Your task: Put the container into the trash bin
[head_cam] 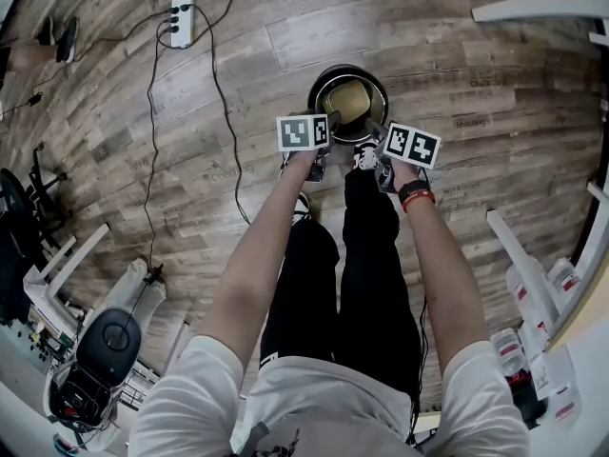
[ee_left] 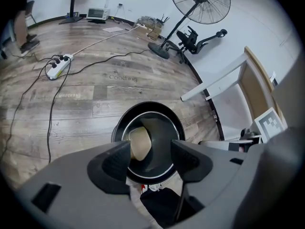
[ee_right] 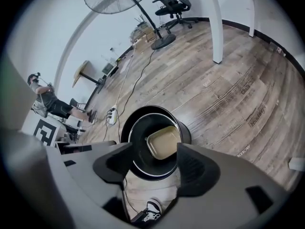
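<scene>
Fingers (ee_left: 110, 168) of left gripper (ee_left: 151, 159) spread wide, nothing between. Right gripper (ee_right: 151, 168) likewise wide, empty. Tan container (ee_right: 163, 142) lies inside trash bin (ee_right: 152, 109), tilted against wall. Risk: gripper dropping lower could clip rim and topple bin.

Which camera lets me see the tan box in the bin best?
The right gripper view: the container shows nearly whole and big inside the trash bin. The left gripper view shows only part of it behind a jaw; the head view shows it tiny.
</scene>
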`<state>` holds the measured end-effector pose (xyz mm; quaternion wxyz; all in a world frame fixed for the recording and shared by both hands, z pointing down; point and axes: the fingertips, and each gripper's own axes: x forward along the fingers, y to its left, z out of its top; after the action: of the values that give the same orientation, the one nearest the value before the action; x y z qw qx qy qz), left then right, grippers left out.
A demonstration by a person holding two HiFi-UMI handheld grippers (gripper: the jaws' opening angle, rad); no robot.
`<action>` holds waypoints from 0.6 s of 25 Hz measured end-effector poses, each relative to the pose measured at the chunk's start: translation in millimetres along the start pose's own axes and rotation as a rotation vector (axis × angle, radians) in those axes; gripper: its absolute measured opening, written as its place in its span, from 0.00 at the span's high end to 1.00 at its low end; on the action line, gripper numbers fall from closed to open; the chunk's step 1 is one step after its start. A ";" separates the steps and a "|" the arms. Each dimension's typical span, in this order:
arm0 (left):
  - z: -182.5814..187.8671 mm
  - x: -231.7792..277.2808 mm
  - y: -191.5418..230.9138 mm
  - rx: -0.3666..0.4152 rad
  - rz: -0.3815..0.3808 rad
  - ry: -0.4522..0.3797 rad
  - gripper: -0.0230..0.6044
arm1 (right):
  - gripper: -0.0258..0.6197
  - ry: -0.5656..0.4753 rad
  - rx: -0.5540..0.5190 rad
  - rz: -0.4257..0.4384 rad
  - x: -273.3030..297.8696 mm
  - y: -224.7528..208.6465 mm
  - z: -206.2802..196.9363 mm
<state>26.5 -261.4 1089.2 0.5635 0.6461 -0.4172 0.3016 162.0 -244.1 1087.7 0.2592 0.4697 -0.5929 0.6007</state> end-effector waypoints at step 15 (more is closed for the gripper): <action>21.7 -95.9 -45.1 0.105 -0.006 -0.045 0.55 | 0.52 -0.058 -0.151 -0.010 -91.3 57.3 25.4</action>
<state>19.3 -262.7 981.3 0.5203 0.6824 -0.4115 0.3070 157.5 -255.4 977.7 0.2793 0.4690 -0.6414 0.5392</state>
